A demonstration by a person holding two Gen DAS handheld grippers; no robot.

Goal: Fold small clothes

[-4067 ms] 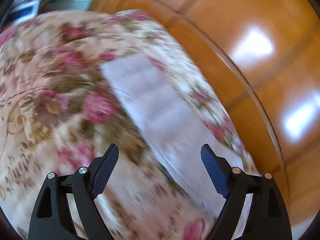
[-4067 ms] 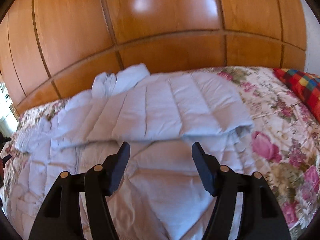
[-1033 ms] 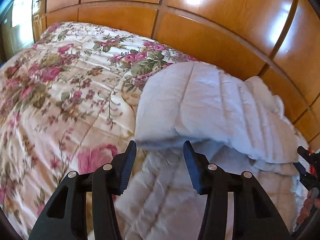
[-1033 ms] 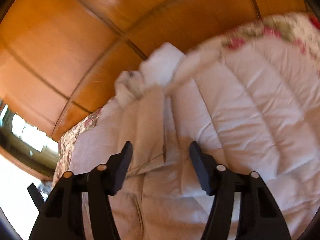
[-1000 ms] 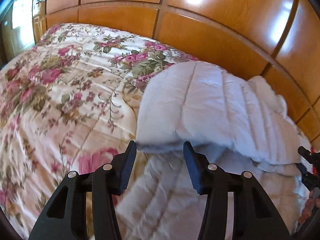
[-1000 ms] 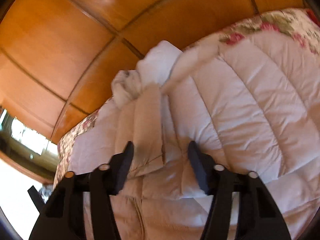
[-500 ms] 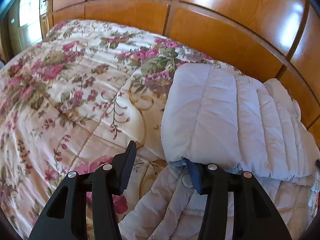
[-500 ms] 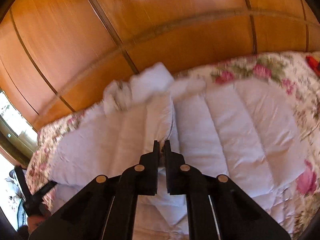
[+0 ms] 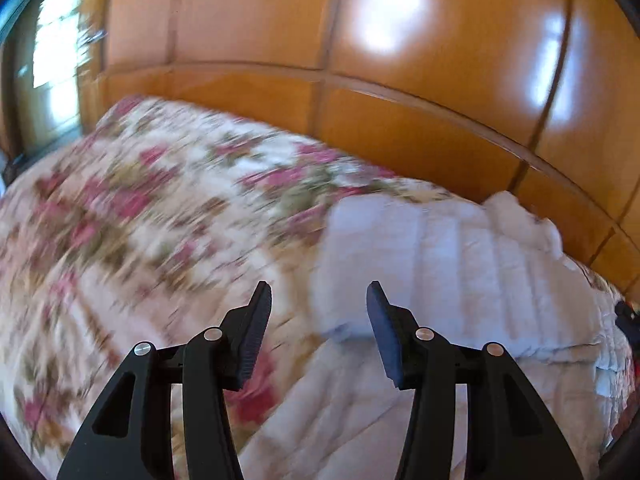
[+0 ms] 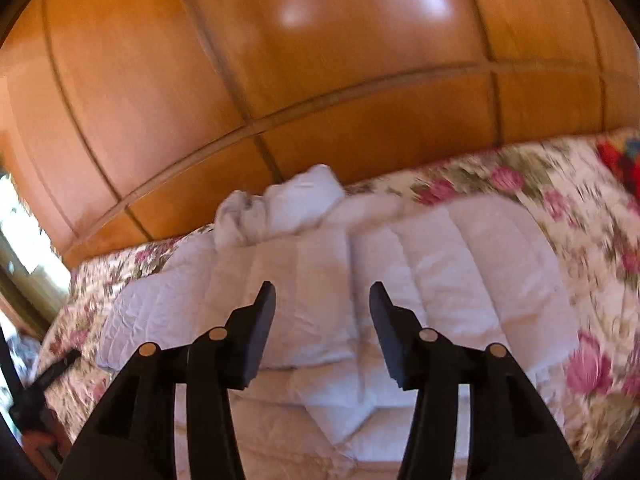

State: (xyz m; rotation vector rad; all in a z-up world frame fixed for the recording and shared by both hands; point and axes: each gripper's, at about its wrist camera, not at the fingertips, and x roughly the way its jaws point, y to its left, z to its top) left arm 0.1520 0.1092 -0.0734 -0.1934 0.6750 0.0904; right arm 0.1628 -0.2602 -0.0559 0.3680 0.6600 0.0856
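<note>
Jacket (image 10: pixel 420 280), pale quilted puffer type, lies on the bed (image 9: pixel 132 216) up against the wooden headboard (image 10: pixel 320 92). Top part is doubled over the lower part, folded edge facing the near side; a white fluffy bit, probably hood or collar (image 10: pixel 296 204), bunches at the far end by the headboard. In the right wrist view a seam or gap runs down the middle of the folded layer, so two flaps seem to meet there.

Right claw (image 10: pixel 322 300): jaws opening, nothing between them, hovering above the folded layer, not touching cloth. Left claw (image 9: pixel 319 300): jaws apart, empty, above the left corner of the fold where jacket meets the floral bedspread (image 9: pixel 120 240). Left view is motion-blurred, so fine detail there is unreliable.

Step, as I read it: one fold is laid down and both claws are free above it. Roughly mid-task; bundle is still wide and puffy.

Next move likely needs a fresh grip on each side of the near edge or the outer ends, both claws pinching the full thickness, then carrying it across evenly. Puffer fill springs back, so expect the fold to lift unless pressed flat.

Patchwork cushion (image 10: pixel 624 152) at the far right is well clear.
</note>
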